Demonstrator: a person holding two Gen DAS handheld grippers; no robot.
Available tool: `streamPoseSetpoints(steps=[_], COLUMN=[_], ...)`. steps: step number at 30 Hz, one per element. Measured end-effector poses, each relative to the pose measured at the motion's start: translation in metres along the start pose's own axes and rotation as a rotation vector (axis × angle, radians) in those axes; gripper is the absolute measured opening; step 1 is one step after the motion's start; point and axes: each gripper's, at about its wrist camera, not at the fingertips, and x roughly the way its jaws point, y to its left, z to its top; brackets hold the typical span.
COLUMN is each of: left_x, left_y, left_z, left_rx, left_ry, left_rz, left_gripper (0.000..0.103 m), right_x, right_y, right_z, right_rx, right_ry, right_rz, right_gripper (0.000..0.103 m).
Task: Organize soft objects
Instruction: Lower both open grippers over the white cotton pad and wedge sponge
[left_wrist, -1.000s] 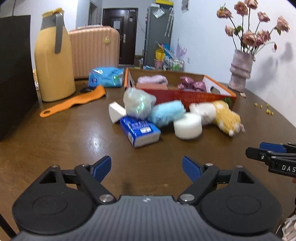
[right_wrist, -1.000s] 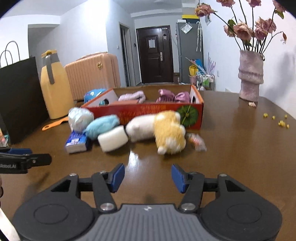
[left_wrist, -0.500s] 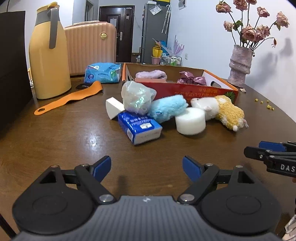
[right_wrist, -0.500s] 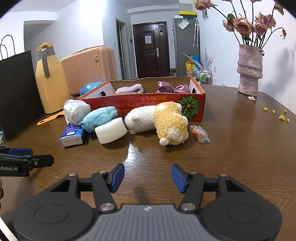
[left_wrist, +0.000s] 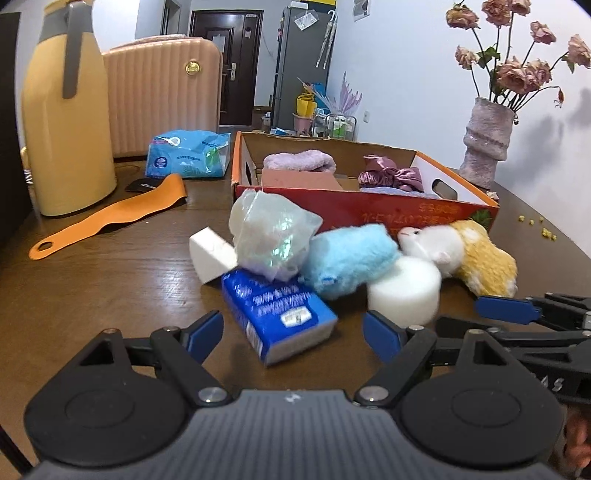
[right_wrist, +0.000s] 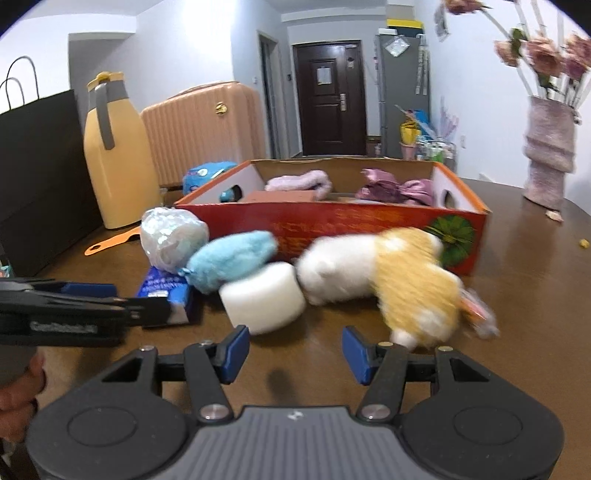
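Note:
Soft things lie in a heap before a red cardboard box (left_wrist: 369, 212) (right_wrist: 332, 225): a blue tissue pack (left_wrist: 277, 314), a clear crinkly bag (left_wrist: 273, 236), a white wedge sponge (left_wrist: 210, 253), a blue plush (left_wrist: 351, 258) (right_wrist: 229, 260), a white round sponge (left_wrist: 404, 291) (right_wrist: 264, 302) and a white-and-yellow plush toy (left_wrist: 469, 256) (right_wrist: 388, 273). The box holds pink and purple cloths. My left gripper (left_wrist: 293, 334) is open, just short of the tissue pack. My right gripper (right_wrist: 293, 349) is open, close before the round sponge and plush toy.
A yellow jug (left_wrist: 62, 110), an orange strap (left_wrist: 110, 218) and a blue wipes pack (left_wrist: 186, 153) stand at the back left. A black bag (right_wrist: 37, 166) is at the left, a vase of dried roses (left_wrist: 487, 144) at the back right. A pink suitcase (left_wrist: 162, 92) stands behind.
Both grippers have moved forward toward the heap, which now looms much larger. Both stay open and empty. The objects have not moved.

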Motion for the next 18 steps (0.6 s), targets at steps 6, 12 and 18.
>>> streamPoseSetpoints(steps=[6, 12, 18], left_x=[0.028, 0.023, 0.007], left_y=[0.012, 0.016, 0.012], left_z=[0.005, 0.001, -0.008], left_rx=[-0.045, -0.061, -0.071], left_ry=[0.063, 0.051, 0.062], left_rz=[0.014, 0.016, 0.008], left_gripper=[0.067, 0.065, 0.065], right_x=[0.035, 0.047, 0.036], right_y=[0.018, 0.023, 0.021], right_z=[0.019, 0.020, 0.015], right_rx=[-0.054, -0.065, -0.054], right_ry=[0.023, 0.039, 0.040], right_rz=[0.035, 0.050, 0.053], right_gripper=[0.054, 0.044, 0.042])
